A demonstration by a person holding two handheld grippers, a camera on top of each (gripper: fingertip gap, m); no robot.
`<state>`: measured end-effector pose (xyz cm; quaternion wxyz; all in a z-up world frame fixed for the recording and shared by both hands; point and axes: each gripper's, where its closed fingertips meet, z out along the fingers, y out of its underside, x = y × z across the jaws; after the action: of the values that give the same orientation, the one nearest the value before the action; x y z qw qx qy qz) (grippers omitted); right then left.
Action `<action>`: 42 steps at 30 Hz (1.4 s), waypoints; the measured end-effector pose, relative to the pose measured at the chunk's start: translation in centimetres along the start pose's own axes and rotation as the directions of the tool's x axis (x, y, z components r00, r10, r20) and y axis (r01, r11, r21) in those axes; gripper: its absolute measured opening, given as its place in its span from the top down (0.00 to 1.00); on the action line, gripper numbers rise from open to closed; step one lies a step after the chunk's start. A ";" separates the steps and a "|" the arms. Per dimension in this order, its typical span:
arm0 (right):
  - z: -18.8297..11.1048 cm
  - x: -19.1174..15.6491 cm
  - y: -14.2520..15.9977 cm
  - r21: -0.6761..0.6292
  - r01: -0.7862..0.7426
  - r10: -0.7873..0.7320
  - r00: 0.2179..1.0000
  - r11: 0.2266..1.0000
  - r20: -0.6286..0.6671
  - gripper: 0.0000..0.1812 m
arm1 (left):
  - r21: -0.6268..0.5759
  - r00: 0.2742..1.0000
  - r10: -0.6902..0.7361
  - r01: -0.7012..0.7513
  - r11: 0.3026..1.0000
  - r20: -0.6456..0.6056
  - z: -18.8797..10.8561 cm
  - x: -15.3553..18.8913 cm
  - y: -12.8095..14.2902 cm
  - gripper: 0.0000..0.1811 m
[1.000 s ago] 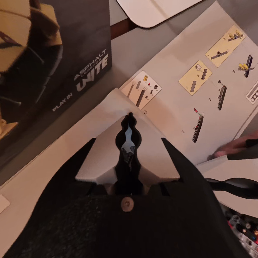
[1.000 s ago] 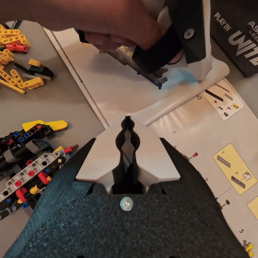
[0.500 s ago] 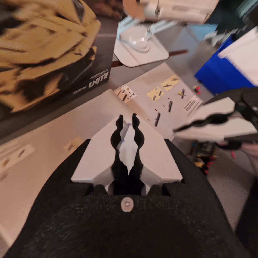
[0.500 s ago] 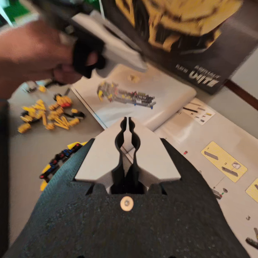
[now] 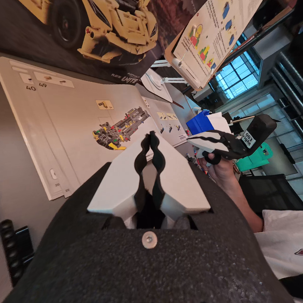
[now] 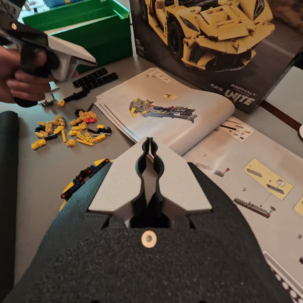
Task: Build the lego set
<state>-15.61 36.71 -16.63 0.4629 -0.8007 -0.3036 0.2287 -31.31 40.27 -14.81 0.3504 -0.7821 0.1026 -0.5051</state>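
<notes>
Left gripper (image 5: 150,134): fingers clenched, tips touching, nothing held, above open manual (image 5: 85,131). Right gripper (image 6: 149,139): fingers closed, empty, over manual edge. Loose yellow pieces (image 6: 68,129) on grey counter (image 6: 41,167); half-built model (image 6: 82,175) beside right gripper; box (image 6: 213,41) behind manual.

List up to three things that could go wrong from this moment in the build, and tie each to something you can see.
1. The instruction booklet has a page arching up at the fold; it could flip over and lose the step.
2. The loose yellow pieces lie scattered near the partly built model; a low sweep of the right gripper might knock them away.
3. Both the right and the left gripper are shut and empty, so no part is in hand.
</notes>
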 end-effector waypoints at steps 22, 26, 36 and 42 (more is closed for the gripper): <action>-1.3 -1.7 0.3 -0.017 0.035 -0.035 0.999 0.999 0.011 1.00 | -0.064 0.978 -0.202 0.199 0.978 -0.046 -0.9 3.0 1.3 0.96; -2.0 -2.0 0.5 0.006 0.017 -0.017 1.000 1.000 0.017 1.00 | -0.076 0.965 -0.248 0.241 0.968 -0.089 -0.9 4.3 1.6 0.96; -2.9 -1.7 1.5 0.022 -0.021 0.021 1.000 1.000 0.013 1.00 | -0.105 0.890 0.183 -0.153 0.983 0.417 -3.4 -1.3 2.2 0.84; -2.3 -1.5 1.7 0.014 -0.029 0.028 0.999 0.999 0.021 1.00 | -0.145 0.698 0.418 -0.417 0.897 0.582 -6.1 -3.6 0.1 0.68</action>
<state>-14.68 33.58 -16.93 0.4623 -0.7992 -0.2952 0.2458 -38.29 39.36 -15.96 0.4687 -0.8573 0.1615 -0.1387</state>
